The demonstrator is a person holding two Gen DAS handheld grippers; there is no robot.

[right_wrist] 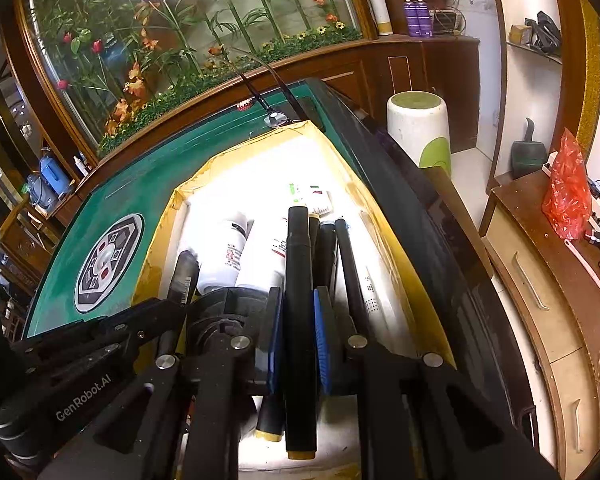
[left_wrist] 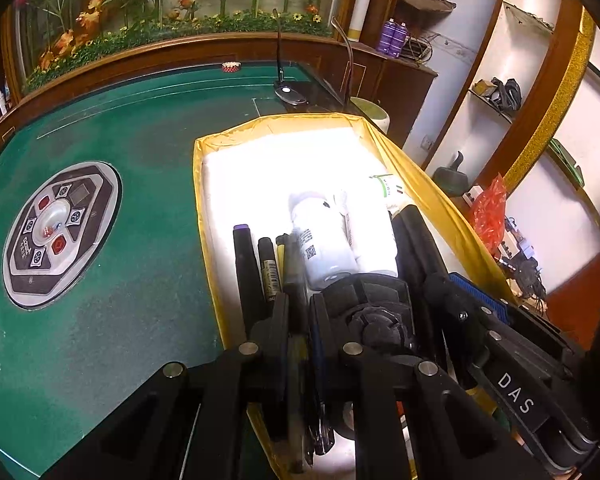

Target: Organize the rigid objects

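Inside the yellow-lined box (right_wrist: 384, 216), toward five o'clock of the green table (left_wrist: 100, 168), lie the rigid things: two white bottles (right_wrist: 236, 254) side by side at the centre, dark pens (left_wrist: 256, 268) at their nine o'clock, more markers at their three o'clock. The right gripper (right_wrist: 300, 316) has its blue pads pinching a thick black marker (right_wrist: 299, 280) that runs lengthwise along the box. The left gripper (left_wrist: 300, 320) is pressed nearly together on a thin pen (left_wrist: 296, 280) beside the bottles. Both hover low over the tray. To do this well, I judge each pen should be lowered parallel to its neighbours, laid flat on the white floor before the tongs spread, and kept from nudging the bottles, which would likely roll.
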